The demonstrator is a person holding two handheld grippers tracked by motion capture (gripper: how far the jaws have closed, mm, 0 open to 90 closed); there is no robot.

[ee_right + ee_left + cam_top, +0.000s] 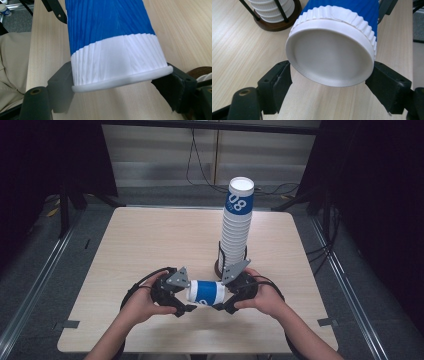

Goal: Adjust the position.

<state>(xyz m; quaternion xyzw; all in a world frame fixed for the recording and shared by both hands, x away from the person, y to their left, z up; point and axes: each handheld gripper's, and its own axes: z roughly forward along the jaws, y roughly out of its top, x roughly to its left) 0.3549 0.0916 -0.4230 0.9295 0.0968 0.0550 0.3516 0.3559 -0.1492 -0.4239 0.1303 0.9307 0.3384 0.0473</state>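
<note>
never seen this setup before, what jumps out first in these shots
A tall stack of paper cups rises from a holder near the table's middle. In front of it, a blue-and-white cup lies sideways between the left gripper and the right gripper, one at each end.

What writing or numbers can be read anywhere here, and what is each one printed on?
"08": white figures on the blue band of the top cup of the tall stack.
Blue band of the cup held sideways between the two tongs: a small white mark, too small to read.
Small cup beyond the table edge in the right gripper view: white figures, too blurred to read for sure.
</note>
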